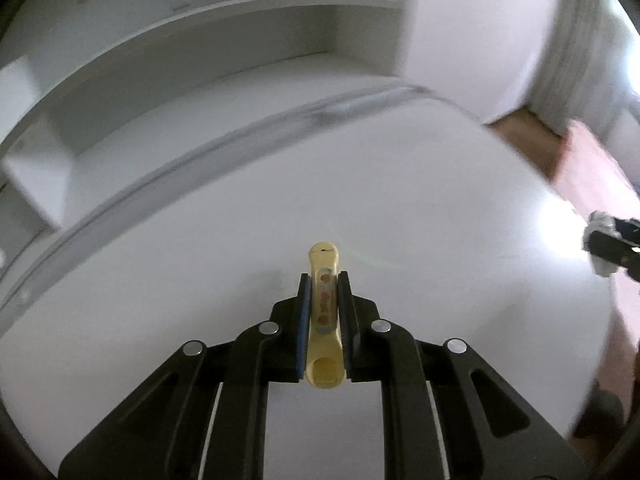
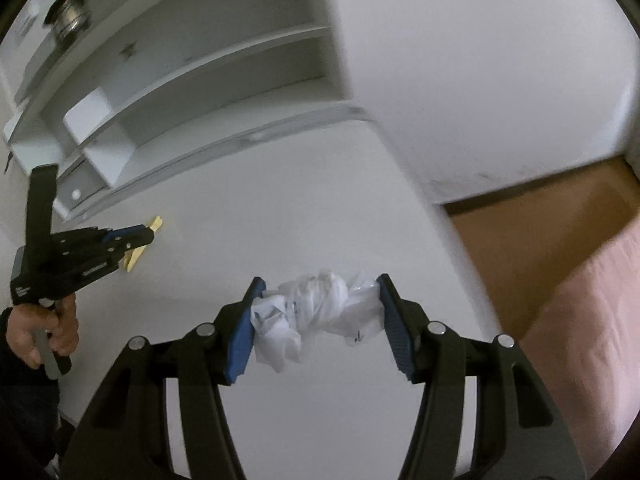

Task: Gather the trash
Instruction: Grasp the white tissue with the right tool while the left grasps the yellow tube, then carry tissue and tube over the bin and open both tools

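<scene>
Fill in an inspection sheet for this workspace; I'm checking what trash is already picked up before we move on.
Surface: white table, bare and clean where visible.
Job's things: yellow wrapper clamped in the left gripper; crumpled white plastic bag clamped in the right gripper.
Clutter: nothing seen loose on the table.
Grippers: both closed on trash, fingers pressing each item from both sides; a hand grips the left gripper's handle.
Cables: nothing seen.
Surroundings: white shelf unit behind the table, a metal round object on top of it; brown floor to the right; pink fabric at the right edge.
</scene>
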Tool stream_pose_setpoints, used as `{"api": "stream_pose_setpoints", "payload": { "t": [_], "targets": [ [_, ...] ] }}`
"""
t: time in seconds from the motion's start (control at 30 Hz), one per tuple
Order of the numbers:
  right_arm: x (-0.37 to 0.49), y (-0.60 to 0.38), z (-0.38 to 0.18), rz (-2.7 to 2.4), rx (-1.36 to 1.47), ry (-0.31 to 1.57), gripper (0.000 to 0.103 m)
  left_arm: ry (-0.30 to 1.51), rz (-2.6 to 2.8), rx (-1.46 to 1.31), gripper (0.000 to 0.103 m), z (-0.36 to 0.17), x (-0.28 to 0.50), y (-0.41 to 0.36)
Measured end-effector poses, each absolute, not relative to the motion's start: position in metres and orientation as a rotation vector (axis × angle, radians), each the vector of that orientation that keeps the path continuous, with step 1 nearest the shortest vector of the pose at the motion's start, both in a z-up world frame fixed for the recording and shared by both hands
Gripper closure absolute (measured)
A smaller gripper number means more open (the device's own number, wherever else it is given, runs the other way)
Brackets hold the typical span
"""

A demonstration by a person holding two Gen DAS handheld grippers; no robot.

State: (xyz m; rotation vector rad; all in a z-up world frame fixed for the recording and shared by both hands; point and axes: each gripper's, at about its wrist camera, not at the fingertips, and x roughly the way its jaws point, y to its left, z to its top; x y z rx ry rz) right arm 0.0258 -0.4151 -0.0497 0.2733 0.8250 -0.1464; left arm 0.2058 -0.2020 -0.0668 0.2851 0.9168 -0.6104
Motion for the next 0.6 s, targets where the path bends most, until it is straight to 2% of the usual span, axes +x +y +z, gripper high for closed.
{"api": "stream_pose_setpoints", "payload": {
  "t": [0.4, 0.6],
  "targets": [
    [-0.199, -0.556, -0.098, -0.569, 0.529, 0.795, 0.047, 0.884, -1.098, 0.430, 0.091, -0.074, 0.031, -0.410],
    [-0.282, -0.592, -0.144, -0.700, 0.649, 0.827, 0.047, 0.898, -1.264, 0.511, 0.091, -0.095, -0.046, -0.477]
  ]
}}
